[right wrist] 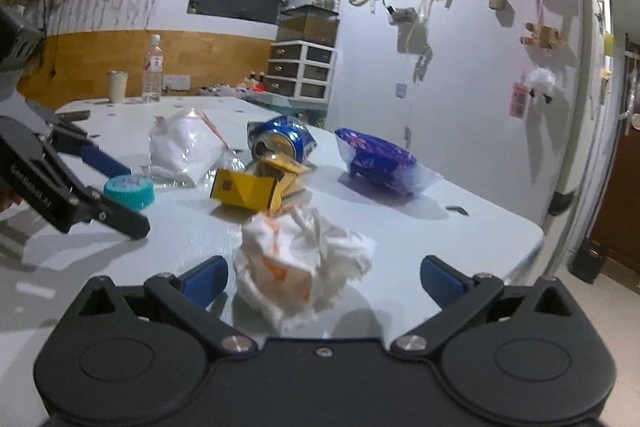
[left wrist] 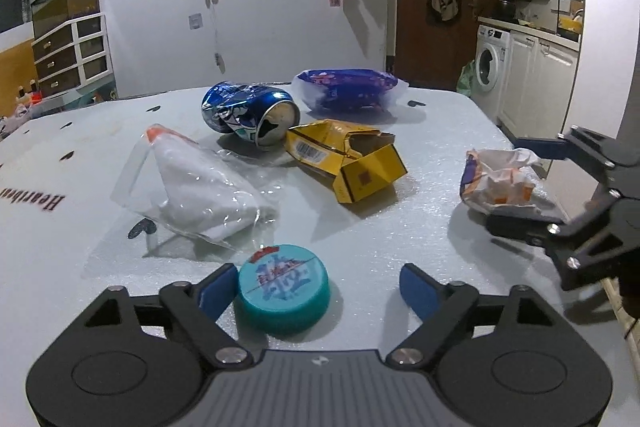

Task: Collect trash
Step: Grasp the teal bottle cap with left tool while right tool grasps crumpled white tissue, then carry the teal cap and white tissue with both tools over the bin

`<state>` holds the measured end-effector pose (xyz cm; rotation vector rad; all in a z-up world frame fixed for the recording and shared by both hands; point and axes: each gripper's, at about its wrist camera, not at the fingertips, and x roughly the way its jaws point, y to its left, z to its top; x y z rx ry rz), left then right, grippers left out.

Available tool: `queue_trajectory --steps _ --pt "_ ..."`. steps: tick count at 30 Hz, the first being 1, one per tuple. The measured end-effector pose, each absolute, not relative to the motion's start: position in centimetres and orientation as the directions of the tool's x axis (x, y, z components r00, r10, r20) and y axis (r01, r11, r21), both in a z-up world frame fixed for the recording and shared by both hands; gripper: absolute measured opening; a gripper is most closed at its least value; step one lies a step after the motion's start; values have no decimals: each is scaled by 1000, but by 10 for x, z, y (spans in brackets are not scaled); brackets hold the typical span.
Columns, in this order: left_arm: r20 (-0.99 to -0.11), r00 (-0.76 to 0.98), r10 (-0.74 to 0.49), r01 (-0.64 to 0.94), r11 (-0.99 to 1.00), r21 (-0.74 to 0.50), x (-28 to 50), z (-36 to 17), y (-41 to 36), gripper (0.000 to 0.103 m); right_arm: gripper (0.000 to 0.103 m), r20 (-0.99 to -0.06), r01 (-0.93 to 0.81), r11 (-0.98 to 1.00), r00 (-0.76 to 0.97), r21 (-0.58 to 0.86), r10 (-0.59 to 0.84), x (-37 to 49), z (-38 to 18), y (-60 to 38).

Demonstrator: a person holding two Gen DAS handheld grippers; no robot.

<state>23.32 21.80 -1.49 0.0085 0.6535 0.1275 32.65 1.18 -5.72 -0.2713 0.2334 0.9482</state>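
Teal plastic cap (left wrist: 283,287) lay flat on the tabletop (left wrist: 420,227) close to its near edge, sitting between the blue pads of the left gripper (left wrist: 316,287); the jaws stood apart, the left pad (left wrist: 218,285) touching or almost touching the cap's rim and the right pad well clear, so no grip was made yet. Low, downward-tilted approach probably chosen because the cap is shallow and has to be caught by its sides. Right gripper (right wrist: 322,281) was lined up on the crumpled white and orange wrapper (right wrist: 298,263), which sat near the tabletop's right edge; jaws wide apart, one on either side of the wad, no pad pressing it. From the left wrist view one finger of that gripper passed behind the wrapper and one in front. Judged step: both hands positioned to close, each on its own piece. Remaining trash sat toward the middle and far edge: a clear bag of white tissue (left wrist: 200,183), a dented blue can (left wrist: 250,115) on its side resting against a torn yellow box (left wrist: 352,159), and a purple packet (left wrist: 346,89) nearest the far right corner. No bin was visible in either view, so the drop-off place could not be told.
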Motion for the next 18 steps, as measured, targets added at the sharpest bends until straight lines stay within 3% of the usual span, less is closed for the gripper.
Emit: queue_trajectory --steps 4,6,7,13,15,18 --pt "-608 789 89 -107 994 7 232 -15 222 80 102 -312 -862 500 498 -81 809 332 -54 23" --pt "-605 790 97 -119 993 3 231 -15 223 75 88 -334 -881 469 461 -62 822 332 -54 29" --pt "-604 791 99 -124 992 1 230 -15 223 74 76 -351 -885 461 453 -65 819 332 -55 33" --pt "-598 793 115 -144 990 0 225 -14 225 64 63 -368 -885 466 430 9 825 332 -56 23" --pt "-594 795 124 -156 988 -3 223 -14 225 56 60 -369 -871 491 453 13 812 331 -56 17" --pt "-589 797 132 -173 985 -13 220 -13 226 49 47 -371 -851 523 474 40 799 330 -54 10"
